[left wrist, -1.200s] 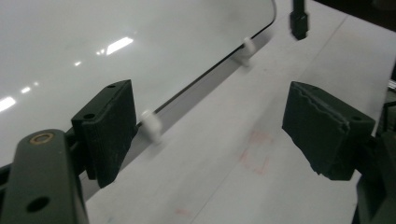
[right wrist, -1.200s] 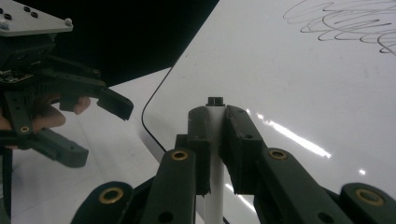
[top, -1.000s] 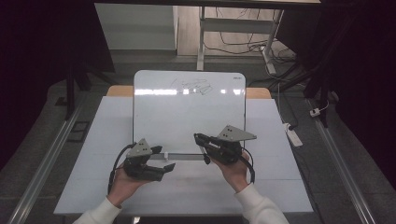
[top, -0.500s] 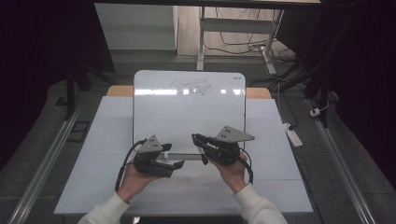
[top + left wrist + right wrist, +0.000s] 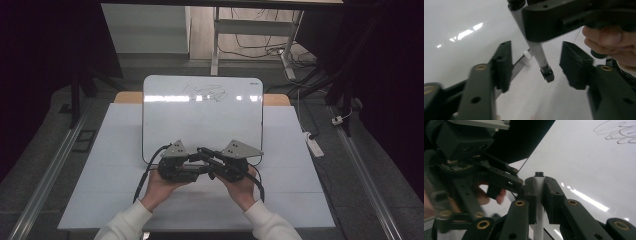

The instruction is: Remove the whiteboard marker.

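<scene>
White marker point(image 5: 539, 202) sits clamped between the right gripper's point(image 5: 538, 185) pads, its black tip poking out beyond them. That tip hangs between the left gripper's point(image 5: 534, 65) jaws, which have just been closing but stand clear of it. Beyond both, the whiteboard point(image 5: 200, 117) carries a scribble point(image 5: 206, 92) at its far edge.

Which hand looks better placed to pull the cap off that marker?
Left, probably. The right claw is shut on the marker, while the left claw's jaws, just closing, flank its black cap end without touching.
</scene>
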A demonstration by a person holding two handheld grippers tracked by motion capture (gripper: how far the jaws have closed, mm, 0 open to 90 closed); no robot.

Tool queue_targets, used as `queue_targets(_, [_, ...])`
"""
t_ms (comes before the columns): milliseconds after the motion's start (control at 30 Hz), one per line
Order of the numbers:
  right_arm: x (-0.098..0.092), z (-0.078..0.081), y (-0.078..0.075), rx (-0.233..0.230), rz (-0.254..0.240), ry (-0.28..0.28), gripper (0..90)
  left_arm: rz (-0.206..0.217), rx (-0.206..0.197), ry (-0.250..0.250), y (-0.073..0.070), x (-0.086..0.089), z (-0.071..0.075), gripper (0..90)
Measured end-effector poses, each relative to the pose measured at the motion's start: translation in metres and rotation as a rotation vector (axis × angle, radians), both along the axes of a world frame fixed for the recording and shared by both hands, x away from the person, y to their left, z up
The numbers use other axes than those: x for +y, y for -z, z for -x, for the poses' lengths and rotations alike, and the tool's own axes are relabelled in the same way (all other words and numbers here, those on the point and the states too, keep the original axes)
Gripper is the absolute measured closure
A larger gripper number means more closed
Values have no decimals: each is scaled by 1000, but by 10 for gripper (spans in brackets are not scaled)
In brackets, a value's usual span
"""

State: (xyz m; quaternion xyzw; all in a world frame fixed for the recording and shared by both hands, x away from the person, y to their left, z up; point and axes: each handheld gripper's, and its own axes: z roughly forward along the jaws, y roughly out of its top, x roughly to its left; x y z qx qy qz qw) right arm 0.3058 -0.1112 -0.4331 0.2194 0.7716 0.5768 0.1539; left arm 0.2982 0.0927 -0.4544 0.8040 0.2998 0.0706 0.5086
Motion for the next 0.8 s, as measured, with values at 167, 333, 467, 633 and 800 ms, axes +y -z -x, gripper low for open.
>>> queue_targets(167, [2, 3, 0, -16, -1, 8, 800, -6, -6, 2, 2, -1, -2, 663])
queue_targets(333, [2, 4, 1, -23, -6, 6, 796, 1, 1, -13, 2, 2, -5, 801])
queue_targets(467, [-2, 0, -4, 3, -18, -37, 676, 8, 16, -2, 3, 8, -7, 810])
queue_targets(633, [-20, -8, -16, 34, 1, -110, 529, 2, 9, 47, 1, 15, -5, 811])
queue_targets(800, [-42, -26, -13, 118, 122, -231, 432, 5, 18, 100, 1, 19, -4, 811])
